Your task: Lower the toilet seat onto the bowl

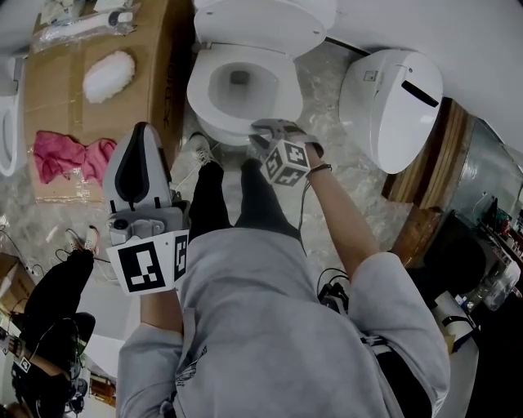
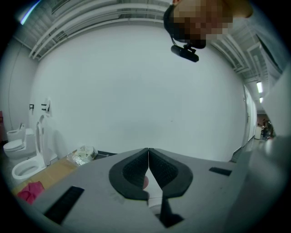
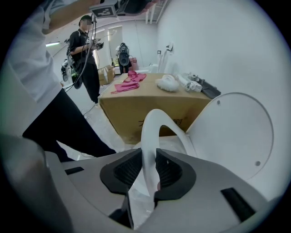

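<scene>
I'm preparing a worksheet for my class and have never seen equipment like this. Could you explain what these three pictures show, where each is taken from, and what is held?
There is no robot here: a person holds a two-fingered gripping tool in each hand. The head view comes from a camera on the person's head, looking down at a toilet bowl with its lid raised. The other two come from cameras riding on each tool, looking along its fingers. The right gripper has the front of the toilet seat clamped between its fingers. The left gripper is shut, holds nothing and faces a white wall. Beside the toilet, a cardboard box carries a pink cloth.
</scene>
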A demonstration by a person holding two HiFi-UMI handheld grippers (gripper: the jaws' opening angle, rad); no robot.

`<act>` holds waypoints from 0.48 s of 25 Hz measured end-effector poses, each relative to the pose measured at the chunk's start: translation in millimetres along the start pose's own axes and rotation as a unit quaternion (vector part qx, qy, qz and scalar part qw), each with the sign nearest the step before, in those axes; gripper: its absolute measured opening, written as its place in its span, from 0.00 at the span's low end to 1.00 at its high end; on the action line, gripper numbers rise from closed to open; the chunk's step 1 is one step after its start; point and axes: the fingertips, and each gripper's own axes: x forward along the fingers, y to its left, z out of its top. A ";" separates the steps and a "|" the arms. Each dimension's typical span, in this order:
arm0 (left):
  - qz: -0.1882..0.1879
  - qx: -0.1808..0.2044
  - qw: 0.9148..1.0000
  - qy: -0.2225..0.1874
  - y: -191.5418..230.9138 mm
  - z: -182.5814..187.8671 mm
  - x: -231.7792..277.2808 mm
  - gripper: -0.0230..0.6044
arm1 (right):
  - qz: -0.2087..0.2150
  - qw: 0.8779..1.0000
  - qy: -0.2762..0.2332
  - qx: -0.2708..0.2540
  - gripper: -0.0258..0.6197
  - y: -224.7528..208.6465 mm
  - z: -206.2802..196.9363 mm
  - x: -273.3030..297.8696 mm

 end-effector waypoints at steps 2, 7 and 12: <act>0.000 0.000 1.000 0.001 0.1 -0.9 -0.6 0.04 | 0.016 1.000 0.013 -0.005 0.18 13.6 -7.3 9.5; 0.003 0.001 1.000 0.004 3.9 -4.9 -4.9 0.04 | 0.037 0.999 0.038 -0.009 0.18 37.3 -21.5 28.8; 0.004 0.000 1.000 0.007 5.9 -7.6 -9.2 0.04 | 0.054 0.997 0.051 -0.012 0.19 50.8 -29.6 40.5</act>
